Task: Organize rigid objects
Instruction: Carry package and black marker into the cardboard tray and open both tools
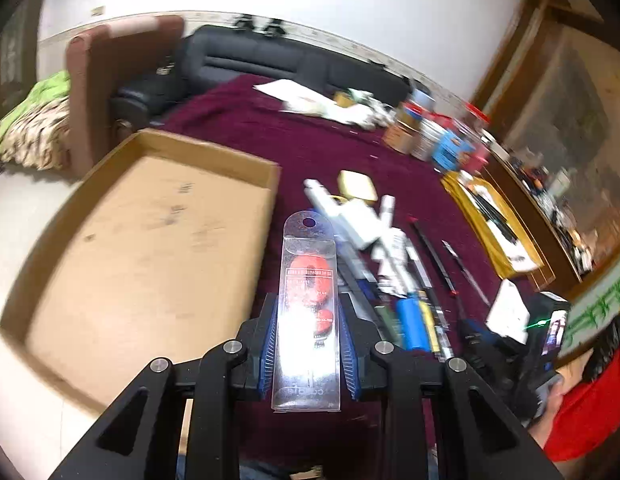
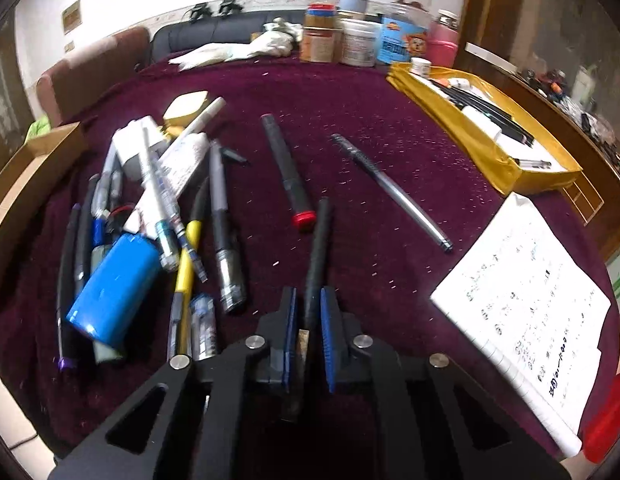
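Both grippers loaded over the maroon-covered table [image 2: 350,92].

Left gripper [image 1: 308,320] — jaws part-closed, pads pressed on a clear plastic packet [image 1: 308,300] with orange contents, held upright beside the shallow cardboard tray [image 1: 150,240]. Right gripper [image 2: 308,312] — jaws nearly together, clamped on a black pen [image 2: 318,248] lifted off the cloth, right of the heap of pens [image 2: 158,216] and the blue cylinder [image 2: 114,288].
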A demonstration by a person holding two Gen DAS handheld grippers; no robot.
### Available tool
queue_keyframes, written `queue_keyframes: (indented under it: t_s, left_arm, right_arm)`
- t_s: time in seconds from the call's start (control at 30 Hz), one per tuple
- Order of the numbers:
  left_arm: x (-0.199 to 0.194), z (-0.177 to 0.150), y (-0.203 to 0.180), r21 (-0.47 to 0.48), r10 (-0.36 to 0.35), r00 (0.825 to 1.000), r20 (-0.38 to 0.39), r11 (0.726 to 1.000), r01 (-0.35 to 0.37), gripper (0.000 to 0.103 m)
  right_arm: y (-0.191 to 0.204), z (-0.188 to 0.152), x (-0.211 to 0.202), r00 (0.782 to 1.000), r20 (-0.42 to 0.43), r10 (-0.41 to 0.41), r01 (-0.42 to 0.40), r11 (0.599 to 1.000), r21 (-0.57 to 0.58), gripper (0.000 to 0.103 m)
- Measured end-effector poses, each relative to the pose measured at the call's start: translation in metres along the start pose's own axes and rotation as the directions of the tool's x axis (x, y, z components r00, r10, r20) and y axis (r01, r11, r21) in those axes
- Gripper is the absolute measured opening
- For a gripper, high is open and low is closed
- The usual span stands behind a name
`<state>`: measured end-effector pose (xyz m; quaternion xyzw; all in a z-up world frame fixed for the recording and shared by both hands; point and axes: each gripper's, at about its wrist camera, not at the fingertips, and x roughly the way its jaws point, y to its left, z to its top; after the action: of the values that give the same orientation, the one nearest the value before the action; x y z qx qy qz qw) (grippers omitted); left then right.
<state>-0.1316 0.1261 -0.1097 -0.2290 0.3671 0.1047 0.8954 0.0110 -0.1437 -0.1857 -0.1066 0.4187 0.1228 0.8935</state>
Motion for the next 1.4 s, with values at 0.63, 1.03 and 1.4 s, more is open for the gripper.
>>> queue_keyframes:
  t_s: [0.63, 1.03, 1.4]
  left_arm:
    - [-0.008, 0.021, 0.124, -0.219, 0.225, 0.974, 0.028, 0.952, -0.214, 0.029]
    - [0.019, 0.005, 0.123, -0.172, 0.264, 0.961, -0.077, 0.946, -0.274, 0.029]
    - [0.032, -0.001, 0.121, -0.107, 0.336, 0.933, -0.132, 0.931, -0.350, 0.046]
  right_arm:
    - [0.256, 0.028, -0.080, 0.700, -0.072, 0.711, -0.693, 0.651, -0.311, 0.009]
    - [0.284, 0.000, -0.052, 0.804, -0.181, 0.567, -0.579, 0.674, -0.459, 0.010]
    - [0.285, -0.003, -0.049, 0.821, -0.155, 0.549, -0.540, 0.658, -0.525, 0.020]
